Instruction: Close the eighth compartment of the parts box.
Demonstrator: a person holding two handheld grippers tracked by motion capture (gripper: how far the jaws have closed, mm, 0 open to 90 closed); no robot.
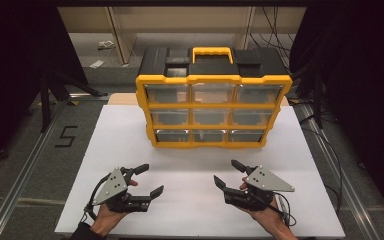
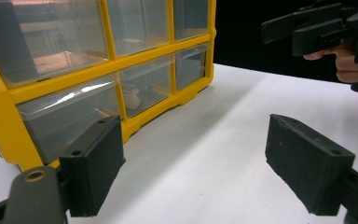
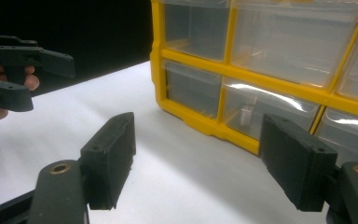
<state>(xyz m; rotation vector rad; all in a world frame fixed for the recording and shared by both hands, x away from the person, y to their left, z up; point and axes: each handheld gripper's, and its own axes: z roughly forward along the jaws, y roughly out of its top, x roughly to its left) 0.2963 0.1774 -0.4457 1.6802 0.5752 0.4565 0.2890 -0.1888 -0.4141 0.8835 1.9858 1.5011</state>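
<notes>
yellow drawer cabinet (image 1: 213, 107) stands upright at the far middle of the white counter (image 1: 130, 145); near side of the cabinet, left claw (image 1: 149, 180) and right claw (image 1: 228, 173) hover, both spread wide, holding nothing

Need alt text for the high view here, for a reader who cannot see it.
A yellow and black drawer organiser with nine clear drawers stands upright at the far side of a white table. Near the front edge, a person's hands hold the left gripper and right gripper, both open and empty, jaws pointing toward the organiser.
</notes>
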